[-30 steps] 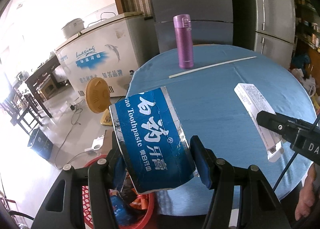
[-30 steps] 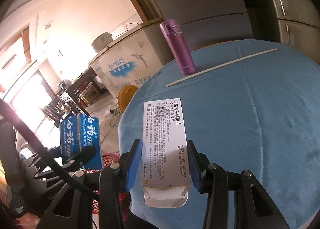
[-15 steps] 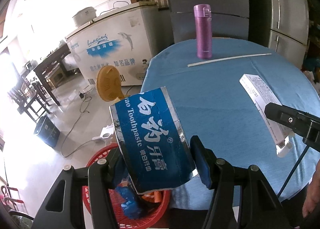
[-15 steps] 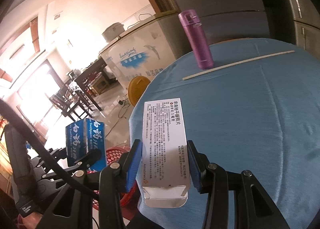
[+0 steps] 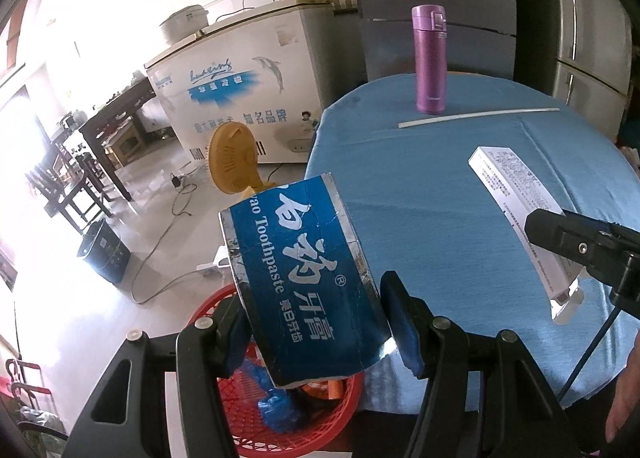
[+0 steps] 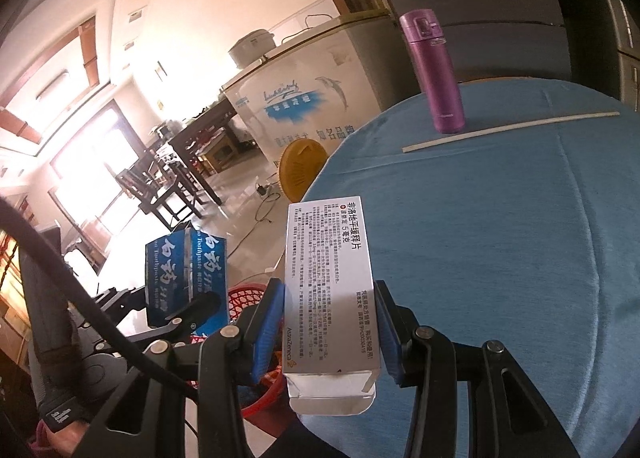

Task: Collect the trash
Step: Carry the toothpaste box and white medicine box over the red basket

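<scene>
Carry-to-bin: left gripper (image 5: 312, 322) clamps toothpaste box (image 5: 300, 274), right gripper (image 6: 328, 326) medicine box (image 6: 328, 286); next, release over red basket (image 5: 280, 430), six o'clock.

The left claw (image 5: 316, 322) tilts downward, its blue pads clamped on a blue toothpaste box (image 5: 300, 282); the right claw (image 6: 330, 328), angled likewise, grips a white medicine carton (image 6: 330, 290) between its pads.

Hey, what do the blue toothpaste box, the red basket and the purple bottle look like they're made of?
Toothpaste box: printed cardboard with shiny silver edging, creased and cracked along its face. Red basket: likely moulded plastic, judging by its open lattice wall. Purple bottle: probably coated metal with a satin sheen and a plastic flip lid, though that's uncertain.
</scene>
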A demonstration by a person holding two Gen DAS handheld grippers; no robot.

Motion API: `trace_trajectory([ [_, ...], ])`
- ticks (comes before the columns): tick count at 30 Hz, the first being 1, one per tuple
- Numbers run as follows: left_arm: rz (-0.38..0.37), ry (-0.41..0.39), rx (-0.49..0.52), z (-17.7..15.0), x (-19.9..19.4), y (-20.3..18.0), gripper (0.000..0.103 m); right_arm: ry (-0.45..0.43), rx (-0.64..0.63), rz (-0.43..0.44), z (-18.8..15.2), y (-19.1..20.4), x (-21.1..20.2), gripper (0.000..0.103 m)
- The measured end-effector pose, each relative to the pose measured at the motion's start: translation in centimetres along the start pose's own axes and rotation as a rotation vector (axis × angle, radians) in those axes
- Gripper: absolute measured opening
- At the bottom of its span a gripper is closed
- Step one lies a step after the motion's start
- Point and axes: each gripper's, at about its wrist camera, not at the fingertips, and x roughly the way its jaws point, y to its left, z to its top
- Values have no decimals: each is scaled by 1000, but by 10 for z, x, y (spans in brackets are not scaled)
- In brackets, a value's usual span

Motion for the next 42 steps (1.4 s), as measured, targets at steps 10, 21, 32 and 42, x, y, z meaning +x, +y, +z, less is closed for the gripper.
trace_trajectory([
  [10,23,9,-29,-2,1,14,62,23,-34,30,5,12,14,47],
  [21,47,12,-66,-10,-2,28,62,46,-79,61,4,28,29,47],
  [32,75,27,-99,-18,1,48,62,81,-104,91,4,37,50,47],
  [42,91,49,-116,-25,7,58,62,113,-121,113,6,45,69,47],
])
